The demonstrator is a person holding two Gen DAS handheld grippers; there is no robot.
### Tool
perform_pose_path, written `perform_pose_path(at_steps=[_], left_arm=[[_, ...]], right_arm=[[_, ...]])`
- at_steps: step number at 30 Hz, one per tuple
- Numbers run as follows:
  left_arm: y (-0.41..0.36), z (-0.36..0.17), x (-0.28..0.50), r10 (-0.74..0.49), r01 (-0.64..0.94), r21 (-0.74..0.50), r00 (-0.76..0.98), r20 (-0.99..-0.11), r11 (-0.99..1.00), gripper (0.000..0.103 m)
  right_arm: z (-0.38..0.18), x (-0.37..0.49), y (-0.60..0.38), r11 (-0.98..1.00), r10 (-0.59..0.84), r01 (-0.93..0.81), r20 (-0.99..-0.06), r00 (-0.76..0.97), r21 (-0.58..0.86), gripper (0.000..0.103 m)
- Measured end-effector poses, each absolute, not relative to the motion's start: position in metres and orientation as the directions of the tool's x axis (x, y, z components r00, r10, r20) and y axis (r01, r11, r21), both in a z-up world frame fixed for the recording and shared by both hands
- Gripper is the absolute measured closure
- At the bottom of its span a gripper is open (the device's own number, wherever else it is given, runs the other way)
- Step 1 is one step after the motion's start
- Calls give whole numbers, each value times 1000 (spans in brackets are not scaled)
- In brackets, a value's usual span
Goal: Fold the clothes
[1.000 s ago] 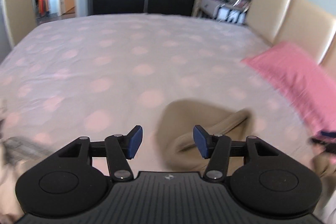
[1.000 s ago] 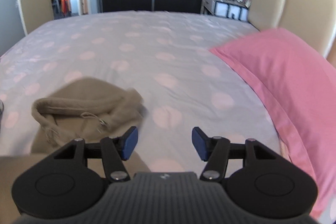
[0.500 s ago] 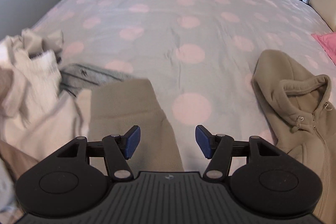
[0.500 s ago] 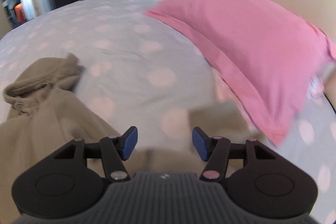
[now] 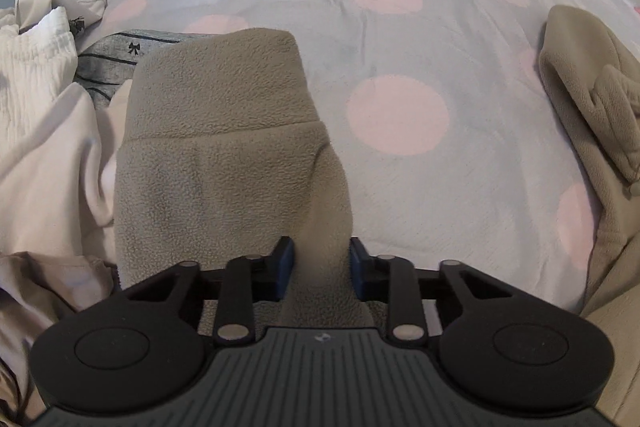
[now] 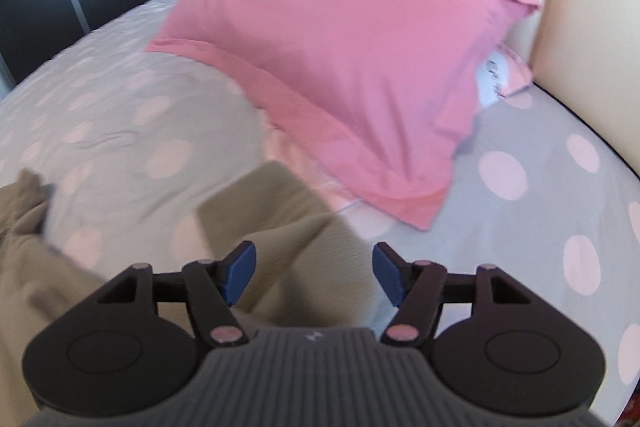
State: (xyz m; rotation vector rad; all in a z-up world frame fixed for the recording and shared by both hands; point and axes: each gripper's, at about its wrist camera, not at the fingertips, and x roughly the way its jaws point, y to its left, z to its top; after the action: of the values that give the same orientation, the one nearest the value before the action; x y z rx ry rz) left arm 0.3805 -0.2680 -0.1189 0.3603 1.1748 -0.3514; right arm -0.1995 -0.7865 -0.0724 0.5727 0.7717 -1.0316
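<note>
The left gripper (image 5: 320,269), spread half a second ago, has now clenched its fingers on a fold of the tan fleece sleeve (image 5: 216,131), which stretches ahead of them beside the pile of pale clothes (image 5: 52,131). The right gripper (image 6: 314,277) has swung over the other sleeve (image 6: 296,227), fingers still released, the pink pillow (image 6: 352,67) beyond. Judging by this, the hoodie is being taken by both sleeves for folding.

A pink pillow (image 6: 340,67) lies ahead of the right jaws on the polka-dot bed (image 5: 400,27), against a cream headboard (image 6: 580,7).
</note>
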Motion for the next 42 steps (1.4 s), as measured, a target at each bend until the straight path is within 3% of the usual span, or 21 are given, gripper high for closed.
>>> perform_pose_path(at_steps=[3,5,6,7,12,17,23,24,26,31,33,35,38,42], left_arm=[[-264,-110,372,-87,447,101,380,-921,889,95],[-260,-101,365,-109,463,104,411,-905,881,95],[-256,-94,362,-126,465,96,425,-896,880,96],[-252,-86,359,-146,465,86,440,-886,881,96],[-221,-35,344,-218,437,39,521,-826,898,96],[-168,38,335,-322,383,-76,633,-704,920,97],[-95,112,315,-418,334,-251,726,-546,909,97],[-81,108,309,-410,316,-262,727,-551,912,97],[-51,94,298,-385,274,-273,723,-573,922,97],[23,59,270,-323,166,-296,707,-629,940,97],[43,36,262,-300,118,-301,669,-680,946,97],[58,13,252,-291,75,-313,618,-730,947,97],[54,2,244,-271,81,-275,567,-777,958,96],[46,-9,235,-239,101,-218,501,-832,971,91]], right_arm=[[-91,-189,-802,394,-509,918,-821,260,46,36],[-101,-185,-808,380,-491,924,-837,242,44,54],[-104,-185,-807,369,-484,928,-841,240,52,75],[-107,-185,-806,359,-477,932,-846,239,61,77],[-79,-190,-789,394,-548,919,-801,240,6,84],[-13,-209,-771,384,-684,923,-680,265,-27,85],[59,-259,-751,352,-761,933,-557,331,74,86],[63,-268,-747,343,-768,936,-550,329,80,96],[62,-289,-739,325,-764,941,-560,320,93,96],[13,-347,-724,225,-669,963,-694,264,150,96],[-14,-367,-715,162,-632,980,-751,190,111,103],[-40,-385,-710,94,-598,995,-796,89,41,103],[-71,-421,-710,-21,-504,996,-861,66,88,103],[-84,-439,-703,-78,-465,986,-880,96,149,101]])
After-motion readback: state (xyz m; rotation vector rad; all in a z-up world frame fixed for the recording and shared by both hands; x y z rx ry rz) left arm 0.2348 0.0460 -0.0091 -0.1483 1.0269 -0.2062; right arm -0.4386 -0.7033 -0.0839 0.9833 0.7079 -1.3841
